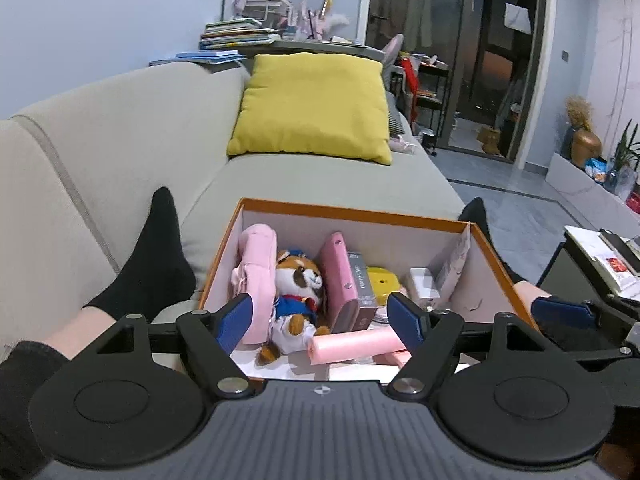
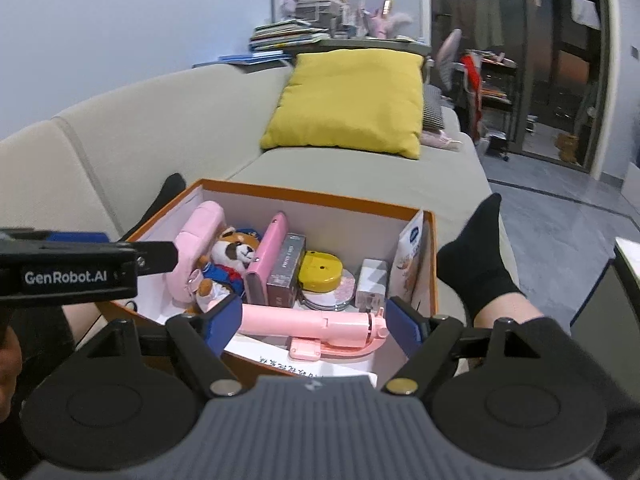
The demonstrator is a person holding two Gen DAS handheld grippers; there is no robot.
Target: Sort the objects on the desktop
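An orange box with a white inside sits on the sofa between a person's two feet. It holds a pink pouch, a plush animal in a blue outfit, a pink case, a yellow round thing, a white charger and a pink folding stick. My left gripper hangs open over the box's near edge, nothing touching its pads. My right gripper is open too, just above the pink stick, whose ends lie near the pads without being pressed.
Feet in black socks flank the box. A yellow cushion leans on the beige sofa behind it. A dark side table with papers stands at the right. Stacked books lie on a shelf behind the sofa.
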